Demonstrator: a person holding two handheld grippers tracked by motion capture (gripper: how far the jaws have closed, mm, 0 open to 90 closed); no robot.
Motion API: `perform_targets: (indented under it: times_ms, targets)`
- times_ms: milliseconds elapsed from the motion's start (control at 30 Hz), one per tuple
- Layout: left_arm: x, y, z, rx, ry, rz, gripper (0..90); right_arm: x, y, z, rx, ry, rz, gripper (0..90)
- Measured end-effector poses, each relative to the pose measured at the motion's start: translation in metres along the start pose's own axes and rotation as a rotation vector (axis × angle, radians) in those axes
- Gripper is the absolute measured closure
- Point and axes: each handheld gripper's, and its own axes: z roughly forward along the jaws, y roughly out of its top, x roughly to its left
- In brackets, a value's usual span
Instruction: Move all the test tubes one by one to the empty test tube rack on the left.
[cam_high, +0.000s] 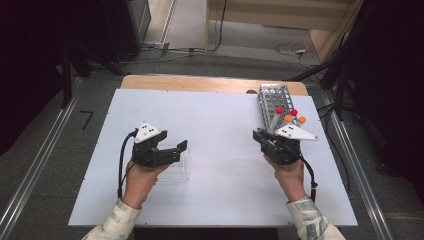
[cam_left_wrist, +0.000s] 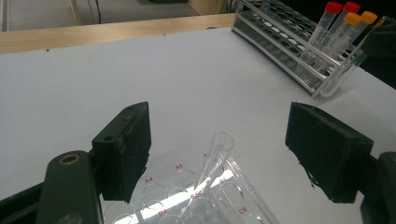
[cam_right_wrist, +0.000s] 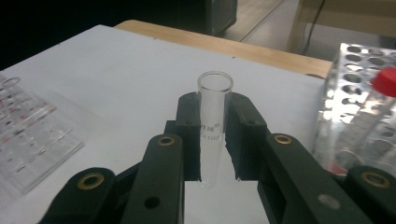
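My right gripper is shut on a clear, open-topped glass tube, held upright between its pads. In the high view the right gripper hovers just left of the near end of the clear tube rack. My left gripper stands open above a clear well plate with red labels. A second glass tube leans in one of the plate's wells, between the wide jaws but not touched by them. In the high view the left gripper sits over the well plate.
Red-capped tubes and orange-capped tubes stand in the rack's near end. The white mat covers a wooden table. Metal rails run along the floor on both sides.
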Motion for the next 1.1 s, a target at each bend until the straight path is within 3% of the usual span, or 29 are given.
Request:
perform_targets:
  times_ms: [400, 667, 967, 1100]
  targets:
    - [-0.007, 0.002, 0.000, -0.009, -0.014, 0.008, 23.3, 0.043, -0.007, 0.015, 0.040, 0.110, -0.065, 73.5]
    - [-0.016, 0.004, -0.001, -0.021, -0.032, 0.024, 25.6, 0.068, -0.012, 0.023, 0.060, 0.155, -0.110, 73.5]
    - [-0.039, 0.006, 0.000, -0.013, -0.113, 0.068, 34.0, 0.092, -0.014, 0.032, 0.060, 0.197, -0.144, 73.5]
    - [-0.049, 0.006, 0.004, 0.005, -0.169, 0.090, 46.9, 0.102, -0.015, 0.034, 0.067, 0.203, -0.168, 73.5]
